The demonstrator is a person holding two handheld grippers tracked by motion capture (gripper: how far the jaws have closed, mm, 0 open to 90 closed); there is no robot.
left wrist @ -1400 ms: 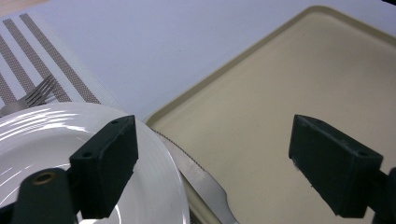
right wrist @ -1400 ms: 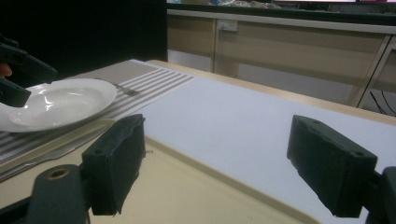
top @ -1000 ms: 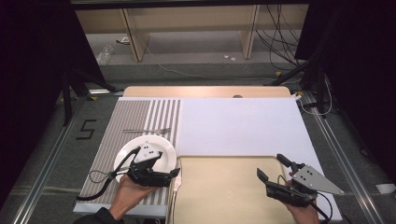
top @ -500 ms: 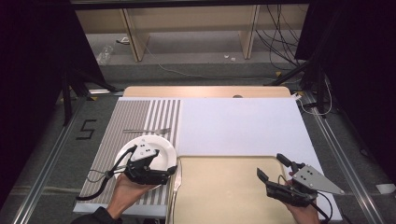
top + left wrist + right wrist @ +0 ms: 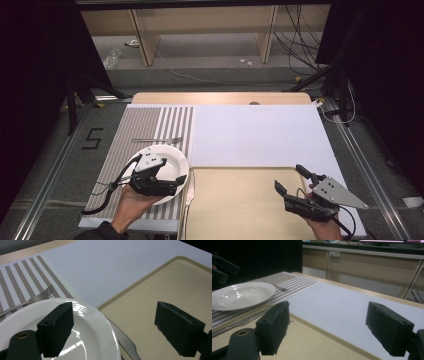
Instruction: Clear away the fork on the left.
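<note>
Covering the near part of the white plate in the high view, the left gripper hovers with jaws apart, empty, over the plate's right rim. Its own view shows that rim and the knife beside it, cut off below, between plate and beige tray; the fork is half hidden behind the plate on the striped placemat. The right gripper hangs open over the tray, well apart from the plate.
</note>
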